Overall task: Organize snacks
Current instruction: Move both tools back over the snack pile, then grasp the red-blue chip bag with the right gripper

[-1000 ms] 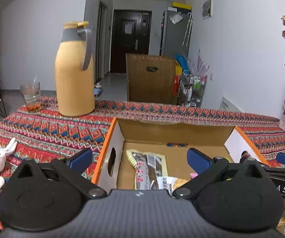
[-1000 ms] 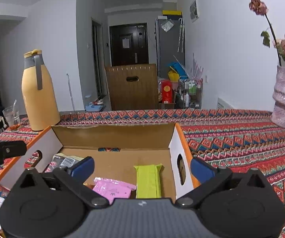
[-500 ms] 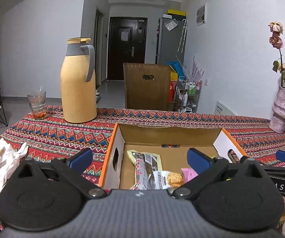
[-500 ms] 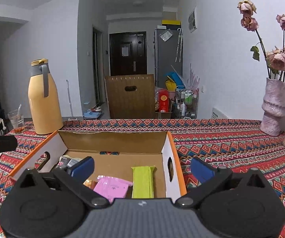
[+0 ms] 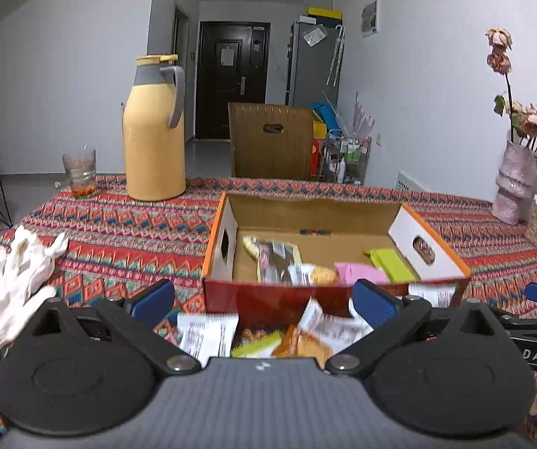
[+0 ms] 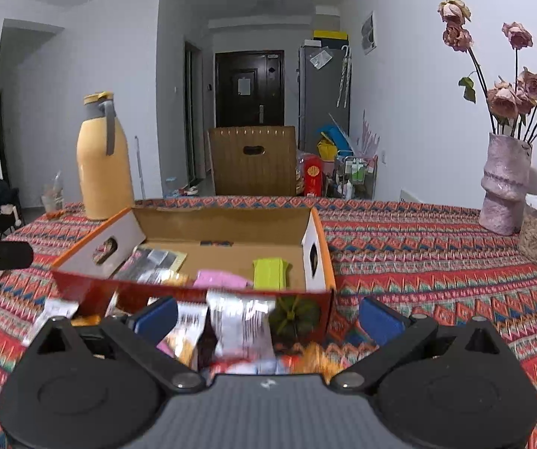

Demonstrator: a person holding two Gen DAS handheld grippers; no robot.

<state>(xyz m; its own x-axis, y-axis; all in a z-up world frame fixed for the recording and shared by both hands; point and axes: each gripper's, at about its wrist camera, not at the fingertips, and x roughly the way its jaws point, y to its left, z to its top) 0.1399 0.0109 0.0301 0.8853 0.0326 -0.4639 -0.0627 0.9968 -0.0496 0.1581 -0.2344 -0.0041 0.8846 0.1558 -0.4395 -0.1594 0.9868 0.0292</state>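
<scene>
Both the left gripper (image 5: pixel 263 301) and right gripper (image 6: pixel 266 318) are hanging wide open, gripping nothing, over loose snack packets (image 6: pixel 240 323) lying on the patterned tablecloth (image 6: pixel 418 247) before the cardboard box (image 5: pixel 328 293); beyond, a yellow thermos (image 5: pixel 155 138) is standing, a dark door (image 5: pixel 233 78) closing the room.

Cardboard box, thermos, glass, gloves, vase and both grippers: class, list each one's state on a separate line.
cardboard box: open-topped, snack packets inside
yellow thermos: upright, lid on
glass: upright, reddish dregs at bottom
white gloves: lying flat on tablecloth
vase: upright, holding dried roses
loose packets: piled outside the box's near wall
left gripper: open, empty
right gripper: open, empty
</scene>
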